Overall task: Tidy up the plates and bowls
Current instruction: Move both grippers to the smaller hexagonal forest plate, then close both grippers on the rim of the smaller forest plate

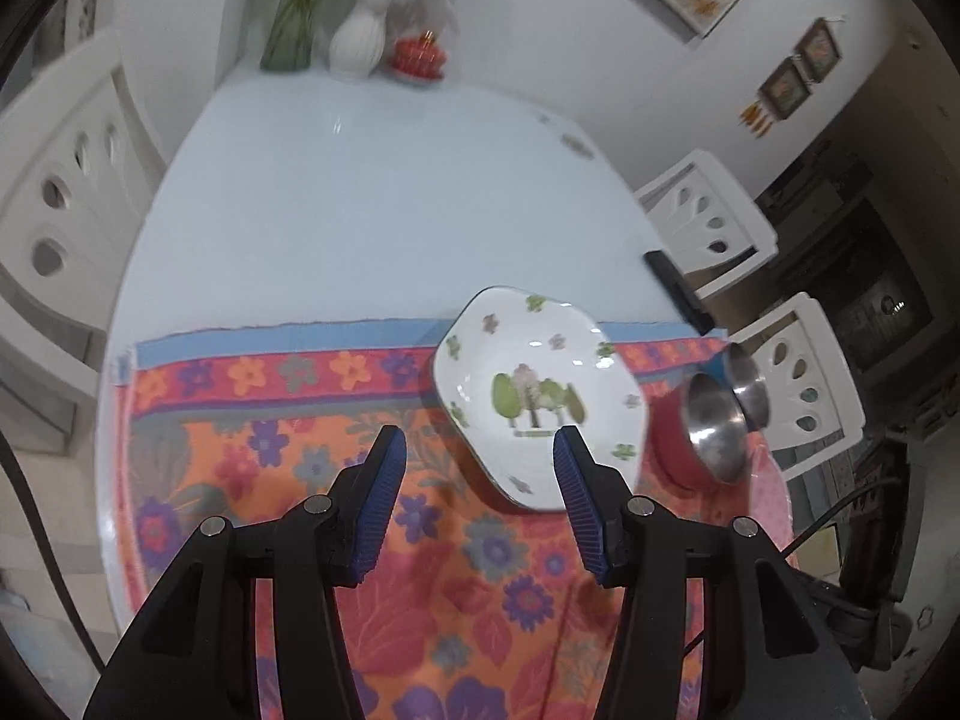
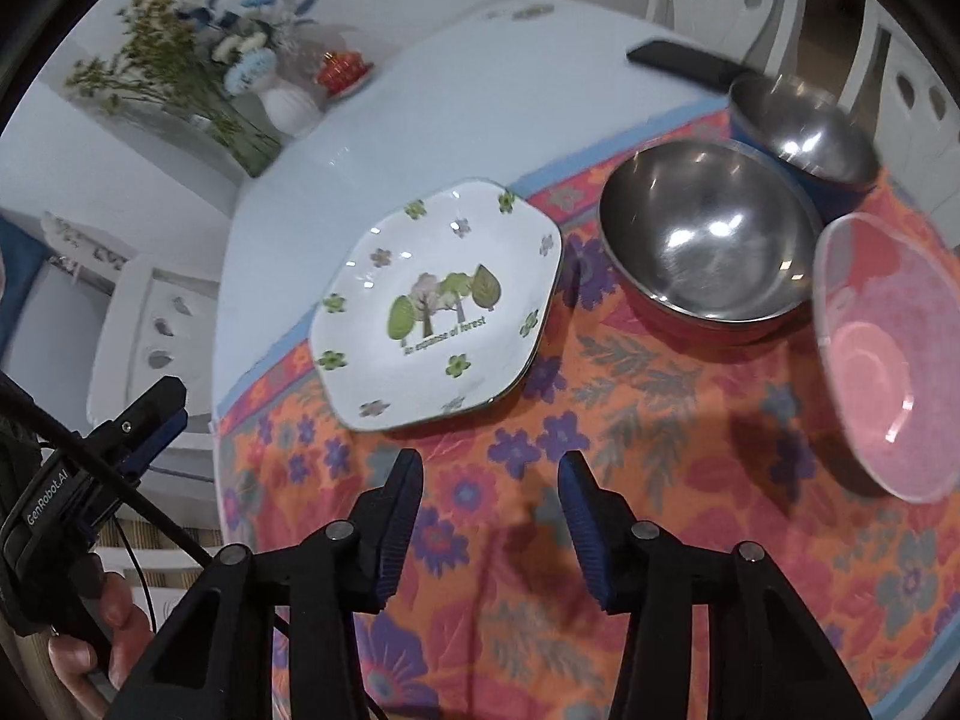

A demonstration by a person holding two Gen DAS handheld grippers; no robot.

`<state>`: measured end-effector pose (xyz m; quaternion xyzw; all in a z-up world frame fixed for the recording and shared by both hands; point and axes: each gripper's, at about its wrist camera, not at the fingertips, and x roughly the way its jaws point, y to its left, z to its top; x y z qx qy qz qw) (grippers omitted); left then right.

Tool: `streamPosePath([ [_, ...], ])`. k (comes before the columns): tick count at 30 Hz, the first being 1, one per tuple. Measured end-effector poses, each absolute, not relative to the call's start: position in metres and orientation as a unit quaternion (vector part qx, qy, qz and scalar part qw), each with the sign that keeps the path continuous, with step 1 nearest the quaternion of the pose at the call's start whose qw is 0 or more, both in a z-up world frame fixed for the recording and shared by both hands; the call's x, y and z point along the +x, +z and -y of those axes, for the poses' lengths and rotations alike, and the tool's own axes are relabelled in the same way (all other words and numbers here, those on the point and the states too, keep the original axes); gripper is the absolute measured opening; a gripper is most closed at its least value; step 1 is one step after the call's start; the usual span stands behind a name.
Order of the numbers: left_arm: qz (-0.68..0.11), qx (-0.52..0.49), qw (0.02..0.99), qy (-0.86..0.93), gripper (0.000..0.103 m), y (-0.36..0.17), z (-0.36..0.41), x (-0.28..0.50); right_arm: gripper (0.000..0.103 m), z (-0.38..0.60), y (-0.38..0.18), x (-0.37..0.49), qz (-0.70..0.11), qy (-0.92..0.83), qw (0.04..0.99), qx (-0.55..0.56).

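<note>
A white square plate (image 1: 540,396) (image 2: 438,306) with a tree picture and small flowers lies on the floral cloth (image 2: 600,420). To its right stand a steel bowl with a red outside (image 2: 708,246) (image 1: 717,426) and a steel bowl with a blue outside (image 2: 804,126) (image 1: 747,384). A pink translucent plate (image 2: 888,354) (image 1: 771,498) lies at the far right. My left gripper (image 1: 477,450) (image 2: 177,405) hovers open just short of the white plate, nothing between its fingers. Above the cloth, in front of that plate, my right gripper (image 2: 491,468) is open and holds nothing.
The cloth covers the near part of a white oval table (image 1: 360,210). Vases with flowers (image 1: 360,36) and a red ornament (image 1: 420,57) stand at the far end. A black flat device (image 2: 684,63) lies near the right edge. White chairs (image 1: 708,222) surround the table. A hand (image 2: 90,630) holds the left gripper.
</note>
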<state>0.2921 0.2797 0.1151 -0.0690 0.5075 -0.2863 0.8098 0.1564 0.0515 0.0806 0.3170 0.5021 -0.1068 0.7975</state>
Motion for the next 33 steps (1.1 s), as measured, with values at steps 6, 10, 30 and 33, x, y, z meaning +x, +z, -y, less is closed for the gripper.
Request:
streamPosePath([
  [6, -0.535, -0.048, 0.796, -0.280, 0.046, 0.072, -0.253, 0.334, 0.045, -0.037, 0.033, 0.184, -0.522, -0.107, 0.772, 0.347],
  [10, -0.539, -0.051, 0.788, -0.293, 0.032, 0.047, -0.233, 0.362, 0.043, -0.028, 0.024, 0.195, -0.502, -0.120, 0.778, 0.357],
  [30, -0.504, 0.012, 0.783, -0.364, 0.032, 0.027, -0.189, 0.381, 0.036, -0.033, 0.018, 0.227, -0.490, -0.076, 0.829, 0.258],
  [33, -0.498, 0.011, 0.791, -0.355, 0.032, 0.035, -0.207, 0.365, 0.036, -0.043, 0.027, 0.220, -0.491, -0.047, 0.838, 0.235],
])
